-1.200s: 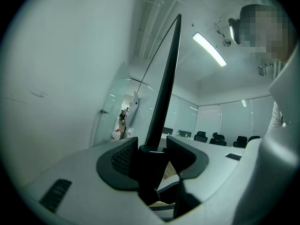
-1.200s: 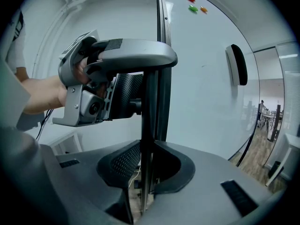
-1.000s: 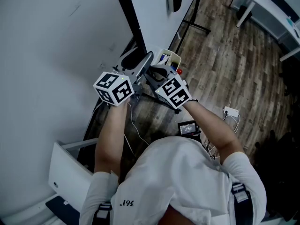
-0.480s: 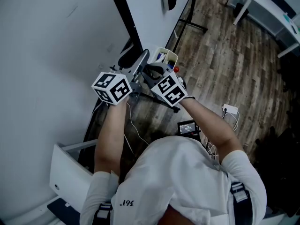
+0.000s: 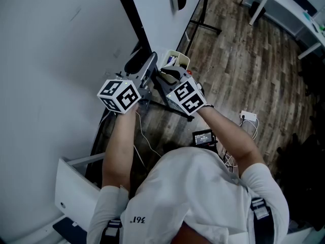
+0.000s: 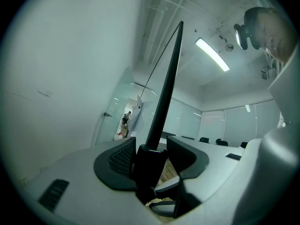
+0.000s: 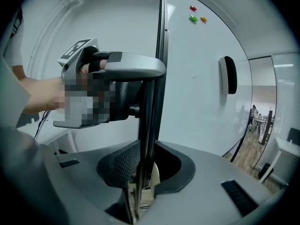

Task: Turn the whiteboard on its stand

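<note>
The whiteboard point(image 5: 160, 19) stands nearly edge-on to me, with its black frame point(image 5: 133, 22) running up the head view. My left gripper point(image 5: 147, 67) is shut on that frame edge, and the black bar point(image 6: 166, 93) fills the gap between its pads. My right gripper point(image 5: 162, 76) is shut on the same edge just beside it; the frame point(image 7: 157, 55) rises from between its pads point(image 7: 123, 165). In the right gripper view the left gripper point(image 7: 142, 92) clamps the frame a little higher. A black eraser point(image 7: 228, 75) and small magnets point(image 7: 197, 14) sit on the board's face.
A white wall point(image 5: 51, 39) lies close on the left. A cream tray point(image 5: 179, 60) of markers hangs by the grippers. The stand's black legs point(image 5: 205, 19) spread over the wood floor. A power strip point(image 5: 249, 119), a white table point(image 5: 289, 4) and a white cabinet point(image 5: 71, 184) are nearby.
The board's far part and the eraser sit slightly further left in the head view. Both grippers keep their hold at the same spot on the frame.
</note>
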`<state>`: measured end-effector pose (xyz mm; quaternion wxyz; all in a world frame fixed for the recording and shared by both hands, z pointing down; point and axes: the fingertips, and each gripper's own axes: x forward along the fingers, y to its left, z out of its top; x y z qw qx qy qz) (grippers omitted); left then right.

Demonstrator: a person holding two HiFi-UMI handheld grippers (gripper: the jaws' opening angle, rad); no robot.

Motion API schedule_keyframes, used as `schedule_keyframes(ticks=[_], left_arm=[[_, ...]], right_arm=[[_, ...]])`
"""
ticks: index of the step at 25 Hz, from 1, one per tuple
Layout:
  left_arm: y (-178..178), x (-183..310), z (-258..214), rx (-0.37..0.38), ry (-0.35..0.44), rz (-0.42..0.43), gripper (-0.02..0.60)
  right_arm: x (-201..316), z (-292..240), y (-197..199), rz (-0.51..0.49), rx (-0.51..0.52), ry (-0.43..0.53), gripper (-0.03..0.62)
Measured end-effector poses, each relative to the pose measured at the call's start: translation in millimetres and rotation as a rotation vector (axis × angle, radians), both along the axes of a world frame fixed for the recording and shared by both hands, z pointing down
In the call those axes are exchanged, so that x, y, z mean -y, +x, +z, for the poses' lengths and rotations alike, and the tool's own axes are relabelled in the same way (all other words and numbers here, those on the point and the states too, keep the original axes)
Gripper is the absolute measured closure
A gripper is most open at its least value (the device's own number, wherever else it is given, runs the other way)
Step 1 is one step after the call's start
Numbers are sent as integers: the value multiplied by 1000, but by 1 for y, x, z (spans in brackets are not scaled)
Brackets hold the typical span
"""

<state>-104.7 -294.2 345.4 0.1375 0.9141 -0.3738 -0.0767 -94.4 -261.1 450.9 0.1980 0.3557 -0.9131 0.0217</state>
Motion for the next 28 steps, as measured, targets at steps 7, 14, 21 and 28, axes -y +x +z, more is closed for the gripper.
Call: schedule_keyframes(ticks=[7, 14, 21, 28], left_arm=[[-6, -4, -2, -9, 9, -4, 387], [-22, -20, -15, -33, 37, -20, 387], [-36, -50, -15, -47, 37, -10, 387], [-48, -91, 2, -50, 0, 29, 388]], right_arm=[[-7, -6, 17, 41, 10, 12, 487], [-19, -20, 29, 77, 23, 36, 487], [-35, -31, 30, 113, 26, 62, 487], [-65, -33, 27, 154, 47, 37, 487]])
